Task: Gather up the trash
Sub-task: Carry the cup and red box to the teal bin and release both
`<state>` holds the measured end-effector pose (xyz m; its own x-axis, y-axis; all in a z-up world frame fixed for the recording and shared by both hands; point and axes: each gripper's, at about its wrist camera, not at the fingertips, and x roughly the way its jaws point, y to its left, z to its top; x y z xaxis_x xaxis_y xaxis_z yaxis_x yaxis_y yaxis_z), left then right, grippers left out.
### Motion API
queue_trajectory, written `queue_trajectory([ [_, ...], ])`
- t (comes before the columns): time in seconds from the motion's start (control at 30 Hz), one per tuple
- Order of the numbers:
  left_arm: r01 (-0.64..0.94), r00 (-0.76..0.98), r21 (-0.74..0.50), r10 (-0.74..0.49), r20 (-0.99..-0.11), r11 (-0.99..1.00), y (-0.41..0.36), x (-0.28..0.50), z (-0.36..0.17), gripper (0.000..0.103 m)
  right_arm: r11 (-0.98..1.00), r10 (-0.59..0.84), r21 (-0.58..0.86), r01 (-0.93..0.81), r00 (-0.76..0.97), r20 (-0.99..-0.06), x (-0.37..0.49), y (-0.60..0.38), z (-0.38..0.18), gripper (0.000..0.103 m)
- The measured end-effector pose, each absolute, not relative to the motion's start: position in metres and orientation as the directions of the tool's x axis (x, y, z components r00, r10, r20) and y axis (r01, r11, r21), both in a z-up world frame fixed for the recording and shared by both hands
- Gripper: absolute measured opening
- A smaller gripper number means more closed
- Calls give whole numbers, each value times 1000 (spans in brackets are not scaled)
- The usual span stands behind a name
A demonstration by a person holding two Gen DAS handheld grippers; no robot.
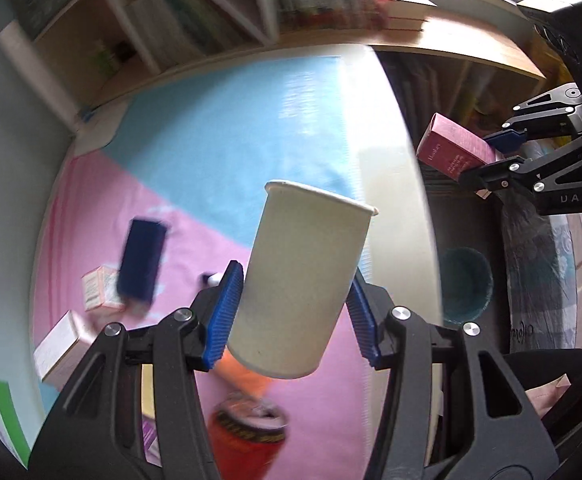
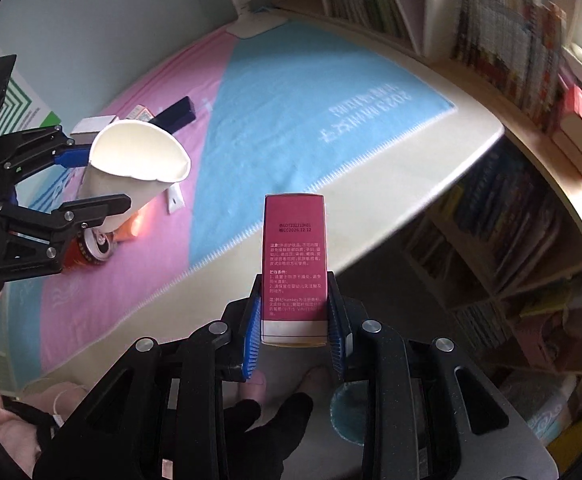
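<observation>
My left gripper (image 1: 293,300) is shut on a white paper cup (image 1: 307,272), held off the blanket with its mouth tilted away. The right wrist view shows that same cup (image 2: 131,164) in the left gripper (image 2: 101,180) at the left. My right gripper (image 2: 295,320) is shut on a slim magenta box (image 2: 294,256) with printed text, upright between the blue pads. In the left wrist view the magenta box (image 1: 451,148) and the right gripper (image 1: 481,158) hang beyond the bed's edge. A teal waste bin (image 1: 467,284) stands on the floor below them.
On the pink and blue blanket (image 1: 219,152) lie a dark blue box (image 1: 141,264), small white boxes (image 1: 99,288), a red drink can (image 2: 91,246) and an orange wrapper (image 2: 131,226). Bookshelves (image 2: 503,40) line the far side. A person's gloved hand (image 2: 251,420) shows below.
</observation>
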<state>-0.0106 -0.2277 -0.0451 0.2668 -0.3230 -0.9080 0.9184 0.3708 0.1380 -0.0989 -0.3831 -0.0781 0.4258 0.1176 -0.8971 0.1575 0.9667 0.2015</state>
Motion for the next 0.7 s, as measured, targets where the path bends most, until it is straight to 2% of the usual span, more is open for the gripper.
queue_trajectory([
  [0.3, 990, 118, 82, -367, -923, 112, -307, -98, -61, 49, 881, 35, 213, 422, 391, -920, -219, -434, -104, 29],
  [0.7, 983, -49, 6, -298, -953, -182, -370, -203, -97, 49, 694, 20, 265, 669, 350, -936, -334, -455, -148, 29],
])
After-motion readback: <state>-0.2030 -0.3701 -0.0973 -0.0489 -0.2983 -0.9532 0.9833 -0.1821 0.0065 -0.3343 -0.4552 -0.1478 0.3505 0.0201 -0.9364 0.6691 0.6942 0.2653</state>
